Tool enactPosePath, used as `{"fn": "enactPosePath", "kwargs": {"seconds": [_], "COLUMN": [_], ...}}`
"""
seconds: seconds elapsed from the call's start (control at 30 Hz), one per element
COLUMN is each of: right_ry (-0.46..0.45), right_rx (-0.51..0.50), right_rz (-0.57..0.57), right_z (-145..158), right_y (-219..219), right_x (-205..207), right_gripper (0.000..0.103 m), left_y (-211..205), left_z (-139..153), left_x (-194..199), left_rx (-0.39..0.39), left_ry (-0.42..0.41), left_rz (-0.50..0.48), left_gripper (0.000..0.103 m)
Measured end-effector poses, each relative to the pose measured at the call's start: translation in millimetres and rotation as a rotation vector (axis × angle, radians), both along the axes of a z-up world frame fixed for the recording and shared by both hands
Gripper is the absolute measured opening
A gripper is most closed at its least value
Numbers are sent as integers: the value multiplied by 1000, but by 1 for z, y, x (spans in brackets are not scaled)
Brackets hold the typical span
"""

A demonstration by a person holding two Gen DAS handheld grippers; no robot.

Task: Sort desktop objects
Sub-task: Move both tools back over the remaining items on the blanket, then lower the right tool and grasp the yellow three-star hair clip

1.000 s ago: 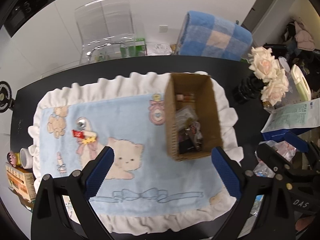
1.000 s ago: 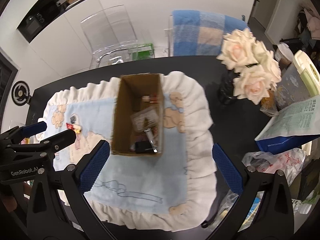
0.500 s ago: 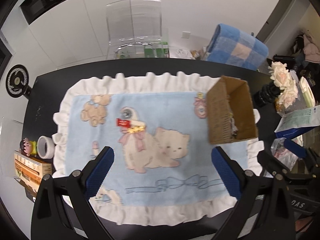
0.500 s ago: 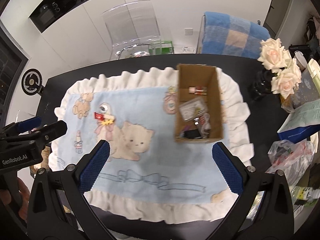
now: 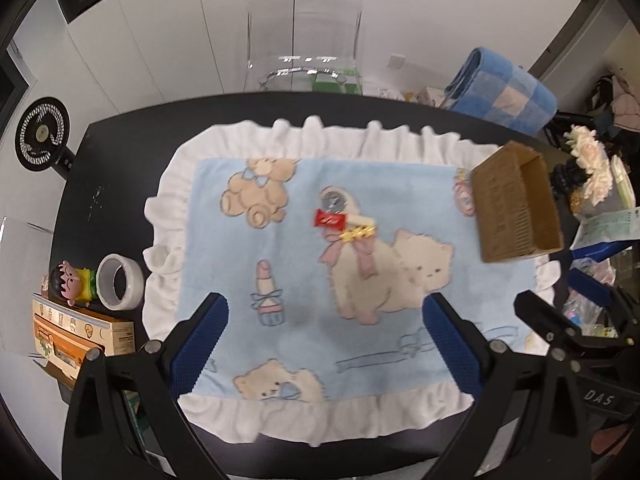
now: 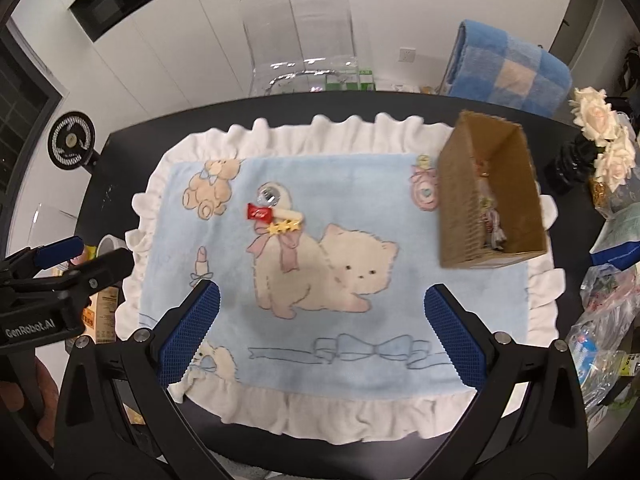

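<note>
While both claws hang wide open above the near edge of the blanket (image 6: 280, 172), left claw (image 5: 324, 344) and right claw (image 6: 320, 328) grip nothing. Red candy (image 6: 258, 213), a star hair clip (image 6: 285, 227) and a round shiny thing (image 6: 269, 193) cluster mid-blanket; cardboard box (image 6: 456, 208) sits at its right edge on the tabletop (image 6: 132, 148).

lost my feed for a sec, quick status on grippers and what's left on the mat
Left gripper open, empty. Right gripper open, empty. Red candy, star clip and round shiny piece loose on mat; box at right edge. Nothing in the way.
</note>
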State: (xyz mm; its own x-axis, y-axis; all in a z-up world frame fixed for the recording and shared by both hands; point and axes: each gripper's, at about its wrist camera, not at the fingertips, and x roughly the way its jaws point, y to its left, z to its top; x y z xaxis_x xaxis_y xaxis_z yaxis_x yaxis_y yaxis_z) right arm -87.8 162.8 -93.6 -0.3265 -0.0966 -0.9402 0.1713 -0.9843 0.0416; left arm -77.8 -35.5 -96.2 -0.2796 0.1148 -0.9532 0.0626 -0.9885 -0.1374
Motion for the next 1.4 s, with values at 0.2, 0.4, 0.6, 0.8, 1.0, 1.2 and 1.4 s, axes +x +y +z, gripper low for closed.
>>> {"fn": "enactPosePath", "kwargs": {"seconds": [0.2,0.4,0.6,0.8,1.0,1.2,1.4], "right_ry": [-42,-66,-88,-126,-139,-128,-121], "right_rx": [21,46,48,73,99,119,142], "right_rz": [27,66,105,109,103,94,106], "right_z": [-41,-85,-143,-200,-240,-249,-254], "right_y": [-34,-56,-89,-101,-107,-111,-116], "right_x": [-17,-43,-74,-95,-102,-105,-103], "right_gripper": [103,103,103,103,103,98,79], "left_y": [-18,-35,-51,-59,-65,-69,-66], "left_z": [-37,-85,-141,-193,-218,-232,-237], "left_x": [-11,-33,-58,-78,-81,-76,-77], "left_rx": [4,8,-2,17,31,55,56], "left_ry": [-37,-54,-84,-100,-112,-135,-134], "left_rz": [4,1,14,4,18,33,21], "left_gripper": [97,97,97,97,97,97,97]}}
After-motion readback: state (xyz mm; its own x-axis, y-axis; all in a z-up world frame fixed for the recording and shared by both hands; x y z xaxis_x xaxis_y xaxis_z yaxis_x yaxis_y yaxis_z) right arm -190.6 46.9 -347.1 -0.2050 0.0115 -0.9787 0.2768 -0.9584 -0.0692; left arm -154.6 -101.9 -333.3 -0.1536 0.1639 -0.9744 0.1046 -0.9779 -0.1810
